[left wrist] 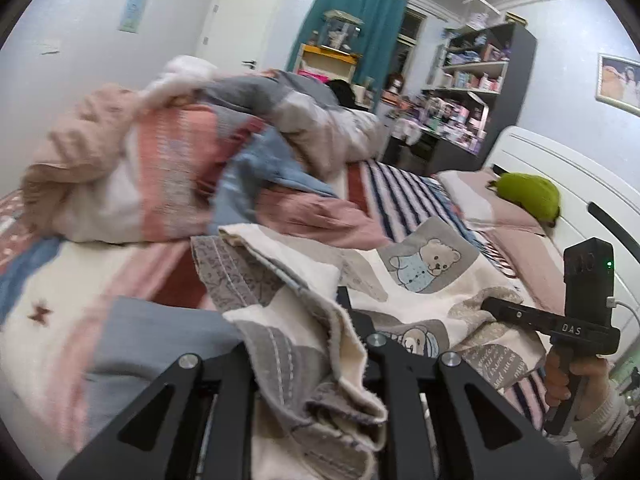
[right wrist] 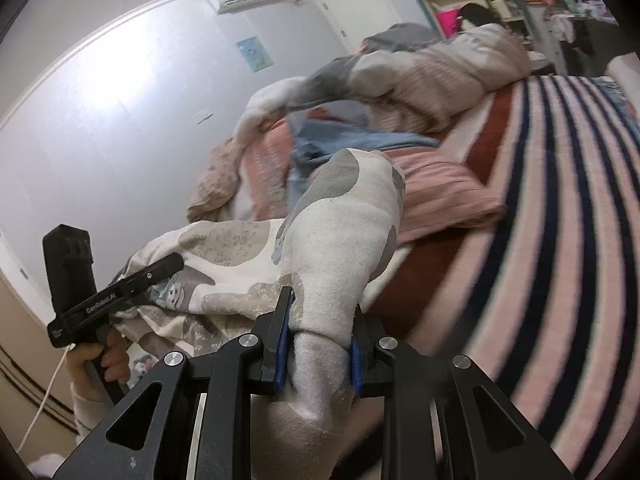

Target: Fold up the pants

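The pants (left wrist: 424, 280) are cream with grey patches and bear prints, and they lie bunched on the bed. In the left wrist view a fold of them (left wrist: 320, 360) sits between my left gripper's fingers; the left gripper (left wrist: 316, 344) is shut on it. The right gripper (left wrist: 504, 306) shows at the right, held in a hand, its tips at the pants' edge. In the right wrist view my right gripper (right wrist: 320, 344) is shut on a cream part of the pants (right wrist: 344, 240), which rises in front of the blue pads (right wrist: 282, 356). The left gripper (right wrist: 168, 268) shows at the left, on the pants.
A heap of pink, blue and grey bedding (left wrist: 180, 160) lies behind the pants. The bed has a striped sheet (right wrist: 560, 240), a pillow (left wrist: 492, 204) and a green object (left wrist: 528, 194) by the white headboard (left wrist: 560, 168). Shelves (left wrist: 472, 88) stand at the far wall.
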